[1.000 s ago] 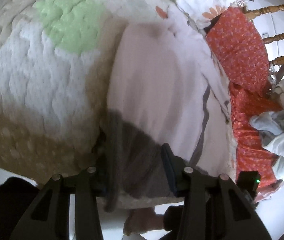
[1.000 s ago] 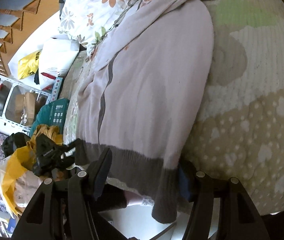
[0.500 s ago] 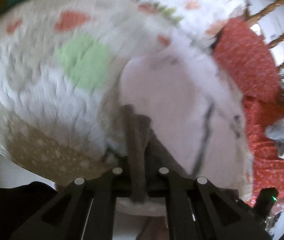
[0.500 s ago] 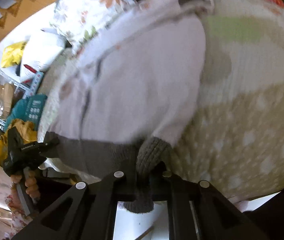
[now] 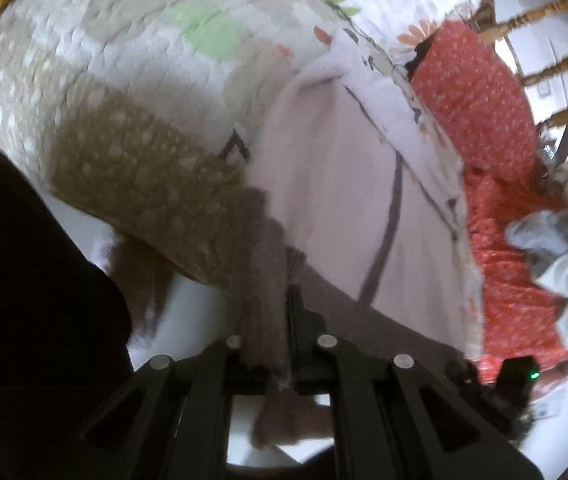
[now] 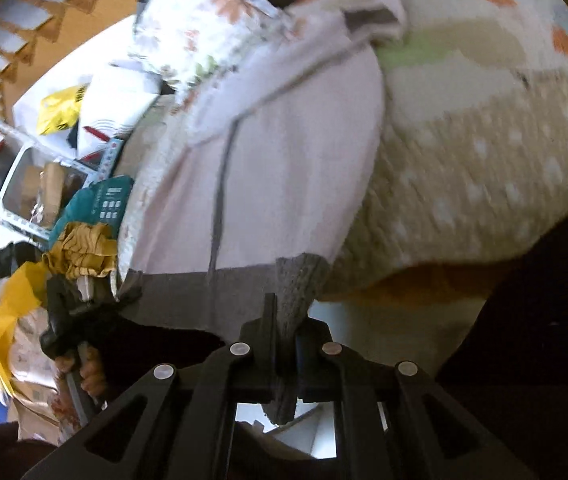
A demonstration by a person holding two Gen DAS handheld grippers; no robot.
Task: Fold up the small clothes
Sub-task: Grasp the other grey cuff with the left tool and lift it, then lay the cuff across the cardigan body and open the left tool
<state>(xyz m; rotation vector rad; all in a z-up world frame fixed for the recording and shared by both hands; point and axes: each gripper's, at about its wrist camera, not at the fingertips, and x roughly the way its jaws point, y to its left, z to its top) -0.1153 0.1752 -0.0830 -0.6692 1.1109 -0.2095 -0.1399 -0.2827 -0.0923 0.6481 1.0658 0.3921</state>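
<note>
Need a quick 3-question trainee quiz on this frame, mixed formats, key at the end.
1. True or false: the left gripper is shut on the grey hem of the pale sweater.
2. Multiple choice: what does the right gripper grip? A) the floral pillow B) the sweater's grey hem C) the quilt
3. Fill in: the sweater lies on a ____ with green and tan patches.

Key: 1 true; 2 B; 3 quilt
</note>
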